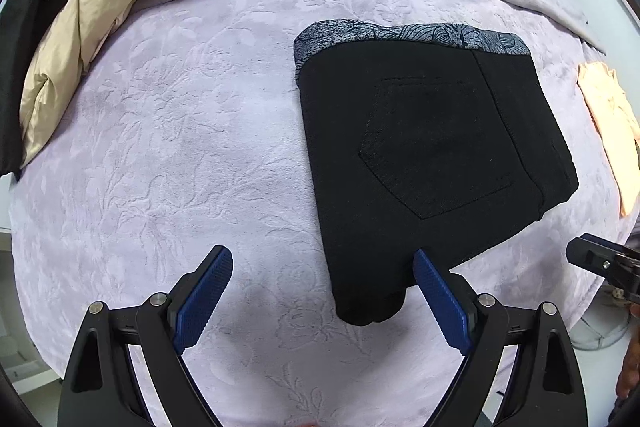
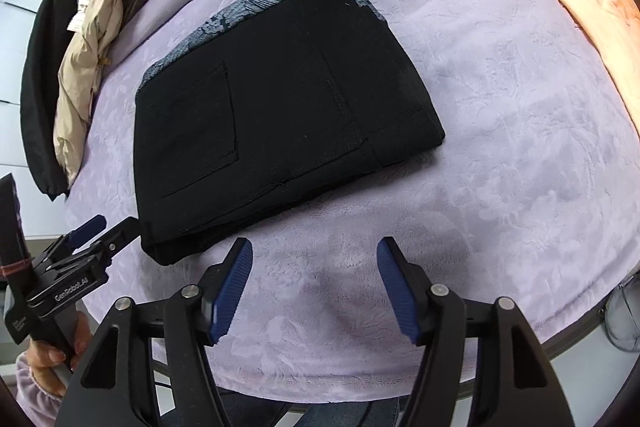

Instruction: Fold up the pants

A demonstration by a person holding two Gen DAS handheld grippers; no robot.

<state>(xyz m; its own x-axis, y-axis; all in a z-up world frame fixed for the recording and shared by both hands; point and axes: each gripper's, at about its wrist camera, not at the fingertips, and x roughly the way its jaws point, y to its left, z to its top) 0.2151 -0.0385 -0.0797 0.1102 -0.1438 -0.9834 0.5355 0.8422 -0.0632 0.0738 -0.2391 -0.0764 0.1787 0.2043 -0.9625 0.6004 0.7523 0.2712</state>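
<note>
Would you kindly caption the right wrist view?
Folded black pants lie on the lilac blanket; open right tool hovers nearby.

Both cameras sit on the handheld grippers and look steeply down at the lilac embossed plush blanket (image 1: 168,131). The left wrist view hangs near the folded black pants (image 1: 432,163), off to the right. Both views share them and the beige padded jacket (image 2: 80,83).

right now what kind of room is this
Probably a bedroom: a lilac blanket covers what looks like a bed, folded black pants lie on it, and a heap of clothes sits at the far edge.
</note>
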